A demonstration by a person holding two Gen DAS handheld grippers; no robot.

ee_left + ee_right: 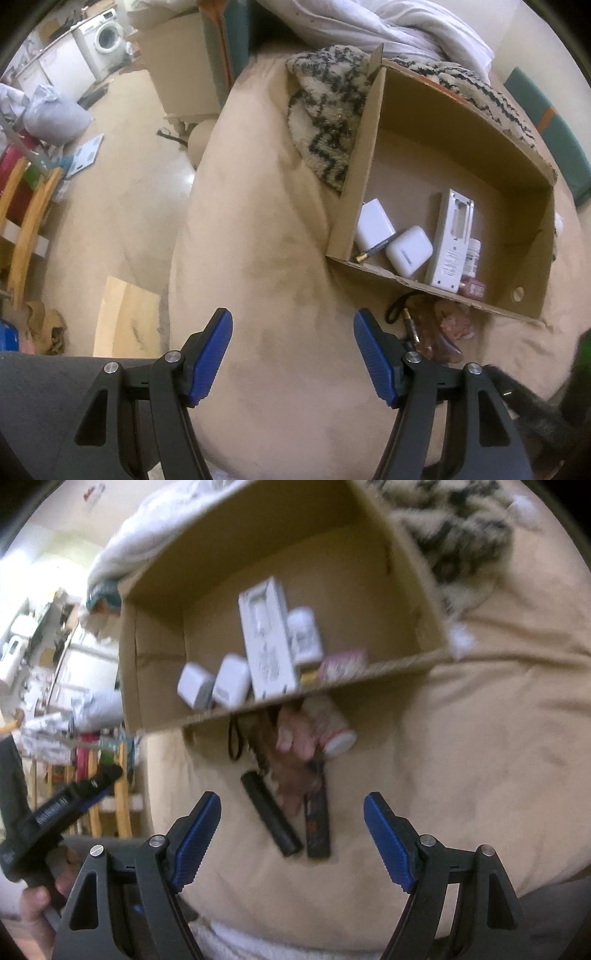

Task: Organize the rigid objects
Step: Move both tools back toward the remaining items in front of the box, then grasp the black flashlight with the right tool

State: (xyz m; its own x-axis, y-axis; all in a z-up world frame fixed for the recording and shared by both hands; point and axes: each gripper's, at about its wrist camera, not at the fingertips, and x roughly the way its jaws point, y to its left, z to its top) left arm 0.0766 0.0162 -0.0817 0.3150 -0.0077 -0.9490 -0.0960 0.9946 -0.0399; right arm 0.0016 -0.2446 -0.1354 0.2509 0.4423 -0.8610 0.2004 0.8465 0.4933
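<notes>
Both grippers hang over the beige bedcover with nothing in them. My left gripper has its blue pads spread fairly wide over bare cover, well short of the cardboard box, which I take as my landmark. My right gripper stands wider still, jaws apart and empty, pointed at the loose things lying just in front of the box's near wall.

Closest to my right gripper, on the cover before the box, lie a black cylinder and, just beside it, a flat dark stick with orange marks. Nearer the box wall sits a small bottle with a white cap on its side, next to a pink and brown lump that is too blurred for me to name. A black cord loop lies almost against the wall.

Inside the box, all gathered against that same near wall, I see a white charger block, a white earbud case, a long white remote-like device leaning up, a white pill bottle and a small pink bottle. A thin pen-like rod lies between charger and case.

Beyond the box rest a patterned woolly rug and white bedding.
</notes>
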